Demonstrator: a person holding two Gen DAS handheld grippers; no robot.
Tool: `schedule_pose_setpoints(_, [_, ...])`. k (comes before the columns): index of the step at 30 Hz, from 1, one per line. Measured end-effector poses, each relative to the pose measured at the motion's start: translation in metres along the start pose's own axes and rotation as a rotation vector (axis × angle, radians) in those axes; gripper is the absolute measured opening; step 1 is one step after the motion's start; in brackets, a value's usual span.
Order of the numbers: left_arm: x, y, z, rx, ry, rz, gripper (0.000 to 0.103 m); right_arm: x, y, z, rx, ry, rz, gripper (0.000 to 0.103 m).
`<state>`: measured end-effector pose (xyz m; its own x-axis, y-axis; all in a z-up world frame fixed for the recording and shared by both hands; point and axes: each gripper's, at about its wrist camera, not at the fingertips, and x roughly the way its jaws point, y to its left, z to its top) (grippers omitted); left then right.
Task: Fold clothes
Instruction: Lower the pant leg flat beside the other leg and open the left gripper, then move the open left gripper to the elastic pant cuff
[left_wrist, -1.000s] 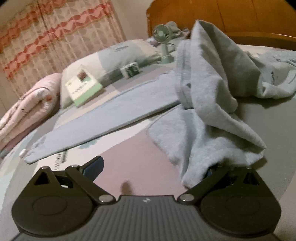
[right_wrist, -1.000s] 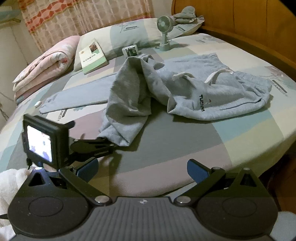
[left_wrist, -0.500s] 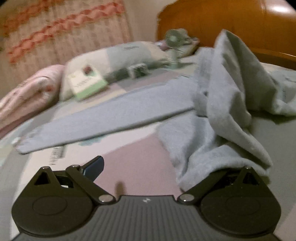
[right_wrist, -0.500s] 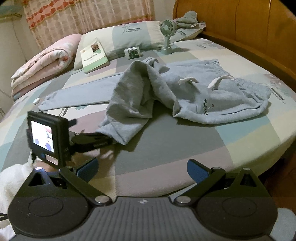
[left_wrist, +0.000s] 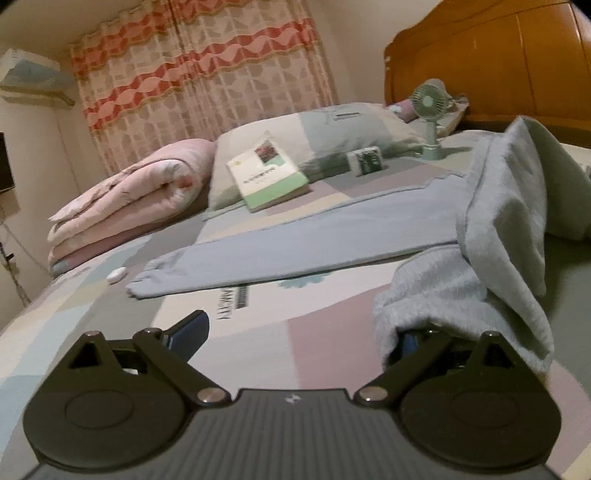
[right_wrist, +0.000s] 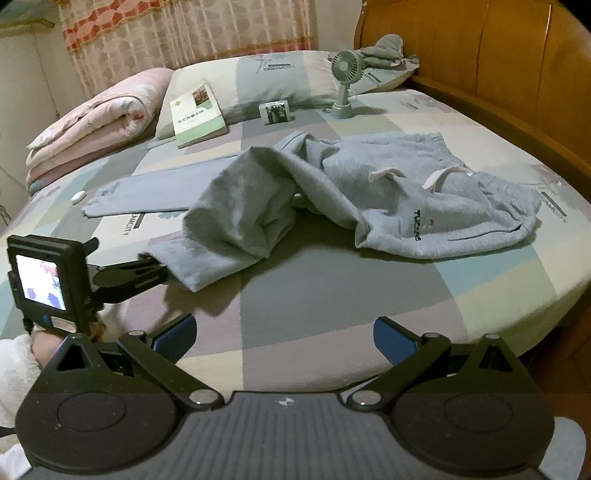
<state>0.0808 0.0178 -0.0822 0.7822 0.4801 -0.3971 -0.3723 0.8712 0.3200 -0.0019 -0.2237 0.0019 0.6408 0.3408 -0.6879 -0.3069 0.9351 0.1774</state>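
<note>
The left gripper (left_wrist: 301, 332) sits low over the bed (left_wrist: 325, 343), its fingers spread wide apart. The grey sweatpants (left_wrist: 491, 236) have one leg end draped over its right-hand finger, so the pad there is mostly hidden; the other finger is bare. From this view alone I cannot tell whether cloth is pinched.

The right wrist view settles more. There the left gripper (right_wrist: 147, 273) shows from the side, with a small lit screen on its back, and its dark tip meets the cuff of the leg that comes toward the near edge of the bed. The jaws themselves are not readable from this angle. The right gripper (right_wrist: 282, 334) hangs spread and empty above the bed's near edge, well apart from the sweatpants (right_wrist: 369, 192).

Only the right wrist view shows the waist end: it lies toward the wooden headboard (right_wrist: 498, 74), with pale drawstrings and a dark printed logo. The middle is bunched and humped. The other leg lies flat, stretched away from the waist toward a small white object (right_wrist: 78, 196) on the bed.

Beyond the sweatpants are a green book (right_wrist: 197, 114) leaning on a pillow (right_wrist: 258, 77), a small fan (right_wrist: 345, 85), and a rolled pink quilt (right_wrist: 96, 122).
</note>
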Motion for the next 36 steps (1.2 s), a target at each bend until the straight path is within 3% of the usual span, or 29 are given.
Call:
schedule_pose_setpoints(16, [-0.004,0.1,-0.025,-0.103,0.058,0.216,0.097,0.005,0.022,0.0,-0.042,0.028,0.013,0.103])
schedule_pose_setpoints(36, [-0.054,0.183,-0.055,-0.159,0.045,0.402,0.097,0.004,0.05,-0.001,-0.114,0.031,0.05,0.103])
